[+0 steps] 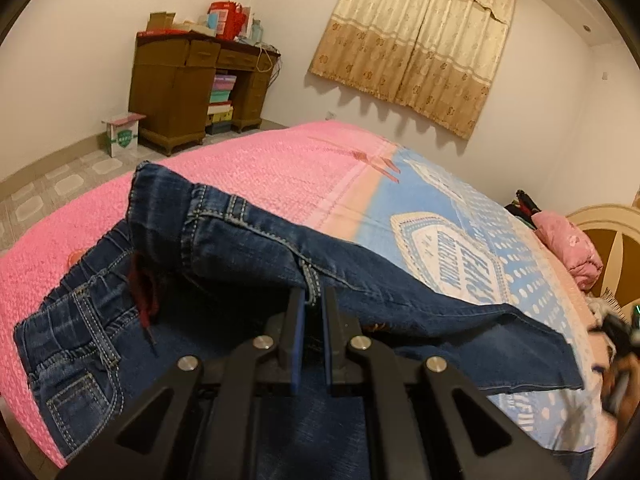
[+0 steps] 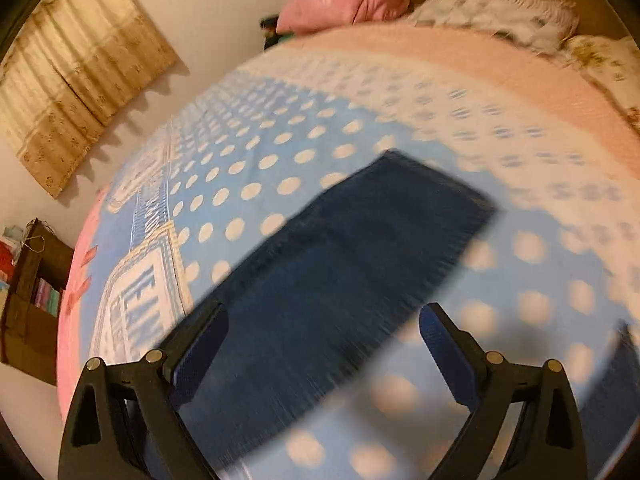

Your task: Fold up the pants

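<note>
A pair of dark blue jeans (image 1: 248,248) lies on the bed. My left gripper (image 1: 311,300) is shut on the jeans at the waistband, by a belt loop, and holds that part lifted and folded over the rest. The waist and pocket (image 1: 76,344) lie flat at the lower left. In the right wrist view a jeans leg (image 2: 360,256) stretches across the bedspread, blurred by motion. My right gripper (image 2: 324,320) is open and empty, its fingers either side of the leg and above it.
The bed has a pink cover (image 1: 260,160) and a blue polka-dot blanket (image 2: 260,152). A pink pillow (image 2: 344,0) and the headboard (image 1: 612,236) are at the far end. A wooden desk (image 1: 188,92) and a curtain (image 1: 412,40) stand by the wall.
</note>
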The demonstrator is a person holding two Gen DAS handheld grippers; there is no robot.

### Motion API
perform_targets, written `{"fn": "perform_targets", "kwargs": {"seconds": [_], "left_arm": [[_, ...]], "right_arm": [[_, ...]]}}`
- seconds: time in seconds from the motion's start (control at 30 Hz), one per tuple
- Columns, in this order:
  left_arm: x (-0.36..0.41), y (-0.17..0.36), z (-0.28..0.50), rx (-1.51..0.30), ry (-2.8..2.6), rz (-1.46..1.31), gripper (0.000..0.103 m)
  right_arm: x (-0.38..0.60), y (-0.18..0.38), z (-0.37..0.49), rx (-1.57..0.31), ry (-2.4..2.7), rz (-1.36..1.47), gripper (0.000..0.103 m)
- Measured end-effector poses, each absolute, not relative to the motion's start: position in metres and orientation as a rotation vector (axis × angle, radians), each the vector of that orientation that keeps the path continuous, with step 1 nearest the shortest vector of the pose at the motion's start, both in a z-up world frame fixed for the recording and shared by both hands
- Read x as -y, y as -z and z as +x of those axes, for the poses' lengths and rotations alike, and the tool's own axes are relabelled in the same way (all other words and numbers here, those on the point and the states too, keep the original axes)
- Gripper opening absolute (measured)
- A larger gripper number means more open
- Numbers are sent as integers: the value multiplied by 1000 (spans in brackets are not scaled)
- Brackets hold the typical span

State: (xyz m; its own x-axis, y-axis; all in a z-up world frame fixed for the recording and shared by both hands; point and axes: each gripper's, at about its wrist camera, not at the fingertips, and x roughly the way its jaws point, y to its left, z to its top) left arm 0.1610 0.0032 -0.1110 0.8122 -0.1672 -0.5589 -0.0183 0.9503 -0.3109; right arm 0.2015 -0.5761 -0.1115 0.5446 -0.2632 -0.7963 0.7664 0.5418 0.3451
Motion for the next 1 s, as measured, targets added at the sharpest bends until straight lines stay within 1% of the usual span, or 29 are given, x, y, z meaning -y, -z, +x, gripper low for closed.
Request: {"fn": "perform_targets", "kwargs": {"seconds": [0.17,0.27,0.4,0.43,0.5,0.53,0.57,0.63,0.67,0.7,0.73,0.77,0.8,0.83,0.87,0.97,1.0], "left_arm": [[-3,125,173,-634,50,-283,8],[-5,137,179,-658,37,-287,8],[-8,147,182,-682,38,-279,9],[-10,148,182,-689,40,-283,11],[-14,149,184,-709,49,-307,13],[-16,149,184,-718,55,-317,13],[-19,147,184,-727,65,-329,13],[-22,141,182,-729,76,-337,15],[-24,135,179,-718,71,-335,17],[-28,129,175,-706,69,-339,19],[-32,125,173,-697,68,-346,26],[-39,119,169,-680,60,-359,34],[-45,114,166,-666,47,-367,40],[-52,110,163,-650,27,-372,52],[-60,105,160,-632,2,-372,62],[-86,91,153,-570,-61,-371,66],[-92,86,153,-550,-75,-364,68]], "right_arm": [[606,157,281,-862,754,894,97],[610,177,309,-928,850,877,97],[608,183,333,-936,939,758,96],[606,184,336,-942,945,724,79],[602,184,333,-976,995,635,55],[603,182,329,-962,977,636,39],[605,177,321,-949,947,659,30],[611,172,304,-907,872,746,8],[614,168,291,-865,808,813,4],[615,164,282,-830,766,852,4],[614,159,274,-804,741,860,4],[612,152,265,-780,713,855,4],[609,146,258,-756,688,844,4],[607,141,252,-739,673,840,4],[603,136,243,-722,661,842,4],[599,132,227,-697,650,861,4],[596,133,225,-699,651,849,4]]}}
